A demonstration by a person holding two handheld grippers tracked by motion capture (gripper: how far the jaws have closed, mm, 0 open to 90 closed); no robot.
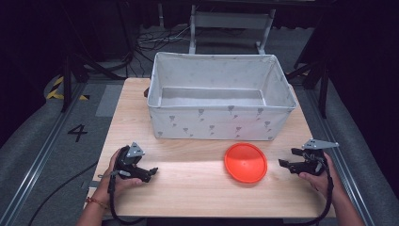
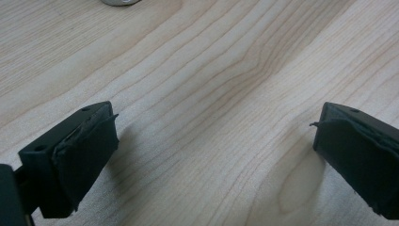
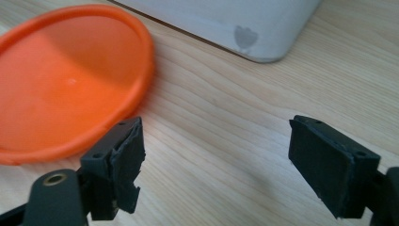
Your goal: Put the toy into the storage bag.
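A grey fabric bin [image 1: 219, 96] stands at the table's [image 1: 197, 193] far side; the orange plate [image 1: 245, 162] lies just near of it (right of centre). Right gripper [image 1: 286, 158] and left gripper [image 1: 153, 173] both gape wide, holding nothing.

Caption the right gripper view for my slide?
Open right claw beside the round orange plastic plate, near the grey fabric bin.
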